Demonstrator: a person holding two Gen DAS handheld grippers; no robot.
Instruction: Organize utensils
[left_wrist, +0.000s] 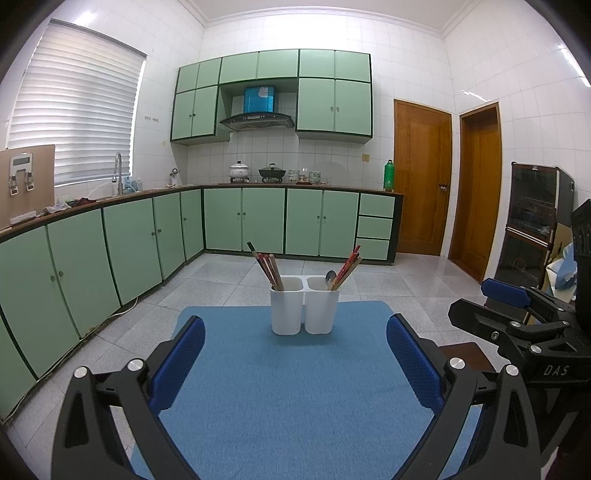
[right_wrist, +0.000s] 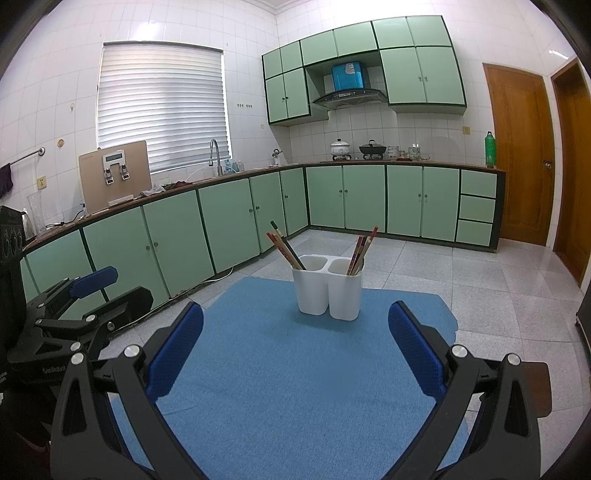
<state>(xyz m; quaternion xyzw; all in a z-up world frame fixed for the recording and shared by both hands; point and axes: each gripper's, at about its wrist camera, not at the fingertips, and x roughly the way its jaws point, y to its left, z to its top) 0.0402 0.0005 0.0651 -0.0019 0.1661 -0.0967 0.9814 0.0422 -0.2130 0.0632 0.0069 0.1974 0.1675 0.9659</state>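
Chopsticks (left_wrist: 266, 268) are leaning out to the left from the left cup of a white twin holder (left_wrist: 304, 308), which is standing on the blue mat (left_wrist: 288, 387) straight ahead of our left tongs (left_wrist: 295, 363) and well beyond their tips. We are holding these left tongs low over the near half of the mat with the blue pads (left_wrist: 177, 365) spread wide apart, gripping nothing, bare mat lying between them. In the holder's right cup, ahead and slightly right of the left tongs, more chopsticks (left_wrist: 347, 267) are leaning out to the right, and a metal spoon (left_wrist: 330, 277) is standing beside them with its bowl upward. Further right, we are seeing our right tongs (left_wrist: 517, 310) level with the left pair, off the mat's right edge. From the right wrist, we are looking at the same holder (right_wrist: 327, 291) ahead of the right tongs (right_wrist: 295, 360) and a little to the right of centre, again well apart from the tips; their pads (right_wrist: 415, 356) are likewise standing wide, gripping nothing, over the mat (right_wrist: 288, 369). The left tongs (right_wrist: 88, 295) are showing at the left edge of that view. Green cabinets (left_wrist: 243, 219) are running along the wall far beyond the holder.
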